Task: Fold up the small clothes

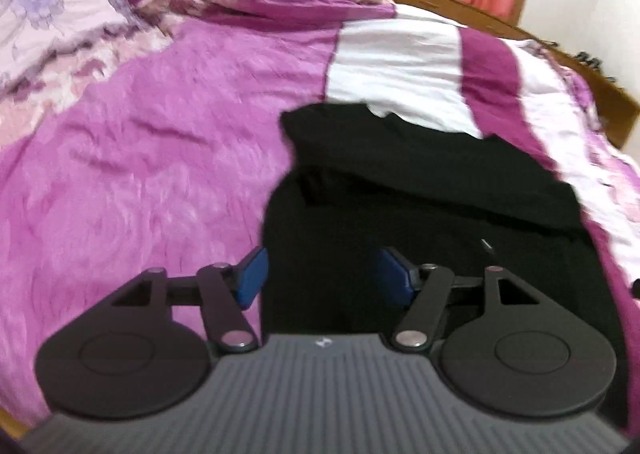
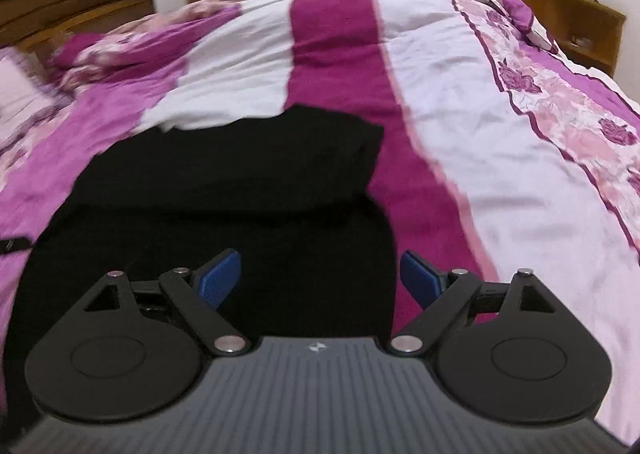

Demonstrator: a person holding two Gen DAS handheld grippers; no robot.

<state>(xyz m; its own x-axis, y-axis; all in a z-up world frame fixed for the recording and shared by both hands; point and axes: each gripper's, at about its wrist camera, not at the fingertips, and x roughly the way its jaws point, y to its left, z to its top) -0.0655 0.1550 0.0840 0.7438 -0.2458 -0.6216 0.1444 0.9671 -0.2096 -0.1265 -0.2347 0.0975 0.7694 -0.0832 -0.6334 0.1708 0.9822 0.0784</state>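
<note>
Bed (image 2: 460, 94) draped in purple-and-white floral bedspread (image 1: 140, 134). Black garment (image 1: 420, 182) lying flat on bedspread, spreading toward twelve o'clock. Left claw (image 1: 322, 274) and right claw (image 2: 320, 278) hovering over near edge of garment, jaws apart, gripping nothing.

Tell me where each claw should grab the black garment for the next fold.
Probably the two far corners of the black garment: left claw on the far-left corner, right claw on the far-right. Both claws are open and empty above its near part; the far edge lies free on the bedspread. Pinch from above.
</note>
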